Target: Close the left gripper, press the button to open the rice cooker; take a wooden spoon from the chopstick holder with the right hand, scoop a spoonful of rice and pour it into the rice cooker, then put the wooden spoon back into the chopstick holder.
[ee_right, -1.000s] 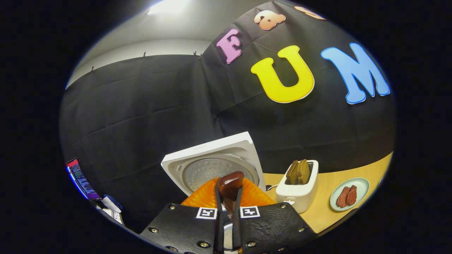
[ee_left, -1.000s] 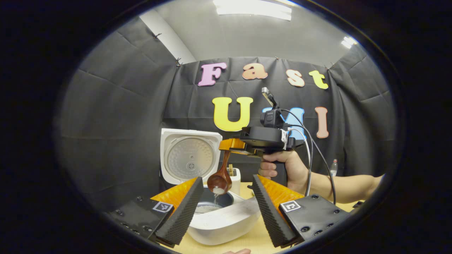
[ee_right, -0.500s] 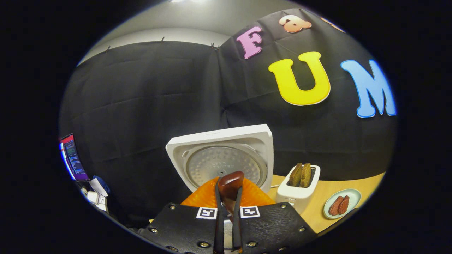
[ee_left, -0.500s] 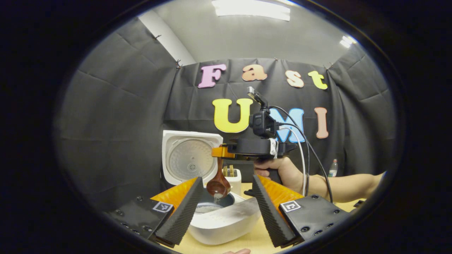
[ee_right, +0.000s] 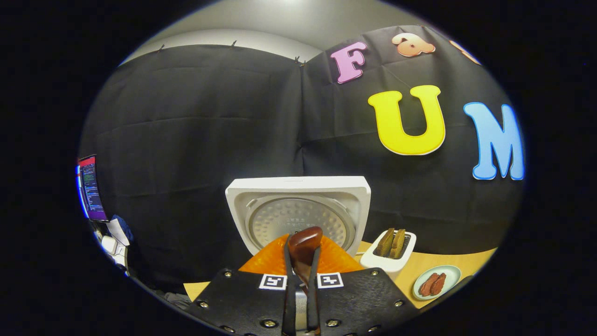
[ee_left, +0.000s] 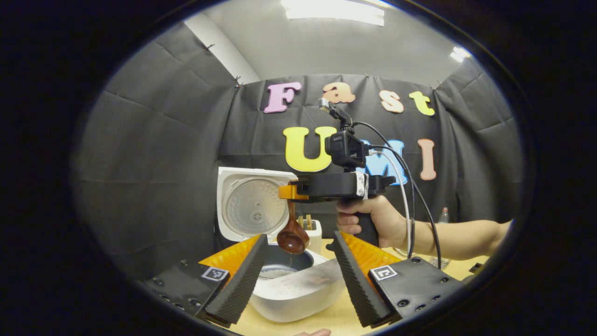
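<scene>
Wooden spoon (ee_right: 304, 248) handle sits clamped between the right gripper (ee_right: 301, 298) fingers, which press narrowly on it; in the left gripper view its bowl (ee_left: 292, 239) hangs downward just above the open rice cooker (ee_left: 298, 287) pot (white rice inside). Left gripper (ee_left: 298, 275) jaws stand wide apart, holding nothing. Behind the raised lid (ee_right: 298, 212), a toaster (ee_right: 389, 254) and a plate (ee_right: 436, 282) rest on the table (ee_right: 466, 261).

Bright ceiling lights (ee_left: 333, 9) overhead; sharp centre, edges fisheye-bent.
</scene>
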